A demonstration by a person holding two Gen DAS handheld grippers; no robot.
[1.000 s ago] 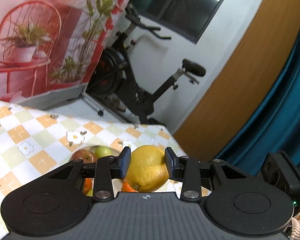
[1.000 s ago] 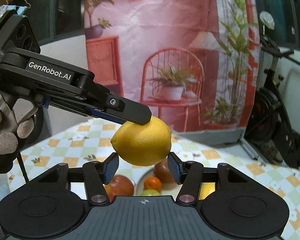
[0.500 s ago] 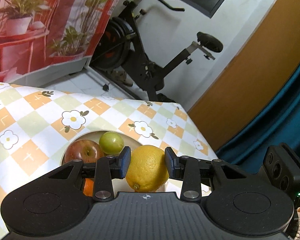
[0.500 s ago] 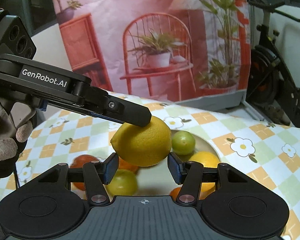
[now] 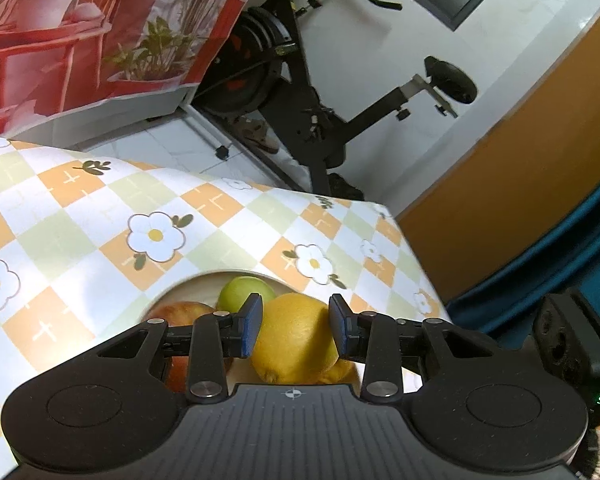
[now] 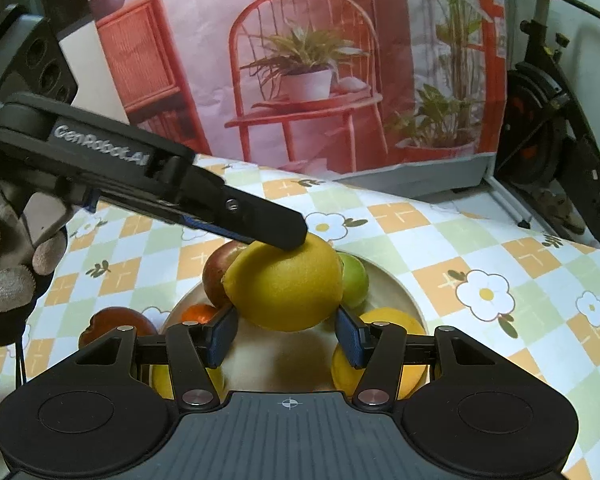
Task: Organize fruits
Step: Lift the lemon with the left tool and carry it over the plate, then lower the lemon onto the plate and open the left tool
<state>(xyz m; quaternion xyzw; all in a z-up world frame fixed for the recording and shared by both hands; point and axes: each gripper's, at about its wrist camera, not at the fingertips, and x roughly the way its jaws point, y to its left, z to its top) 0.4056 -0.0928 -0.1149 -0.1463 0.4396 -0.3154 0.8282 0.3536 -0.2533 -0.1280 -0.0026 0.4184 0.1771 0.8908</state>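
One yellow lemon (image 5: 296,340) is gripped from two sides, just above a beige plate (image 6: 404,292) of fruit. My left gripper (image 5: 295,308) is shut on it, blue pads pressing its flanks. In the right wrist view the lemon (image 6: 284,284) sits between the tips of my right gripper (image 6: 286,320), also shut on it, while a left gripper finger (image 6: 260,220) lies across its top. On the plate are a red apple (image 6: 220,272), a green fruit (image 6: 354,280), a small orange fruit (image 6: 198,314) and a yellow fruit (image 6: 384,320).
A dark red fruit (image 6: 116,324) lies on the checked flower tablecloth (image 6: 480,264) left of the plate. A gloved hand (image 6: 12,272) holds the left gripper. Beyond the table's far edge stand an exercise bike (image 5: 300,100) and a red printed backdrop (image 6: 300,60).
Both grippers have come down together with the lemon and tilted more toward the table. The plate and its fruit now lie close under the lemon.
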